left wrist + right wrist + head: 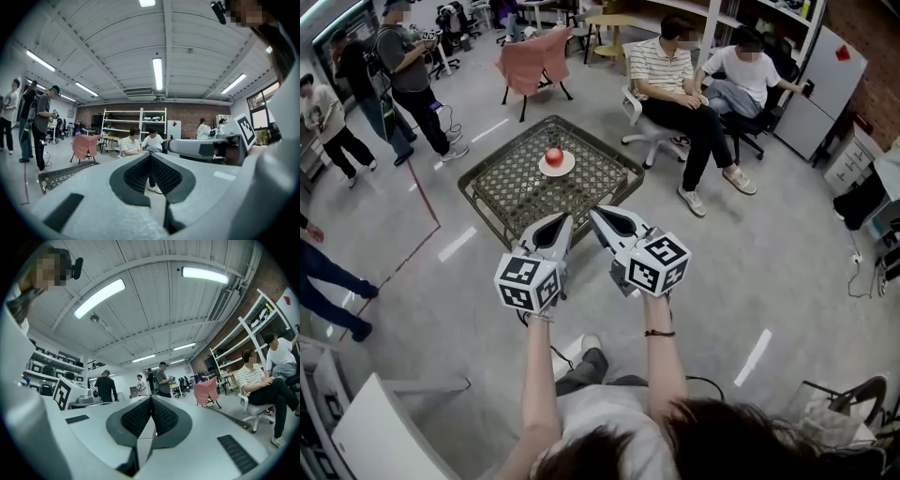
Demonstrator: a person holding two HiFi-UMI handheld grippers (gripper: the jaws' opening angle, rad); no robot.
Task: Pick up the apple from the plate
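The person is holding the left tongs (pixel 565 223) and the right tongs (pixel 594 214) out in front, side by side, both pointing roughly level toward a low wire-mesh counter (pixel 511 192). In each gripper view the two jaws are meeting at their tips with nothing between them, so both tongs are closed and empty. Beyond the tips, the counter is carrying a small white plate (pixel 567 170). The red apple (pixel 554 156) is sitting on it near the counter's middle, well apart from both tongs.

By its look, the apple is probably going to handle as a firm, round, smooth-skinned thing of moderate weight. It is likely to roll on the plate if nudged, and to slip from pads closing off-centre. The safest hold is probably across its widest part, pads on opposite sides, with the jaws spreading wide first. Squeezing hard is risking a bruise. Farther off, two seated people (pixel 675 89) are occupying chairs beyond the counter.
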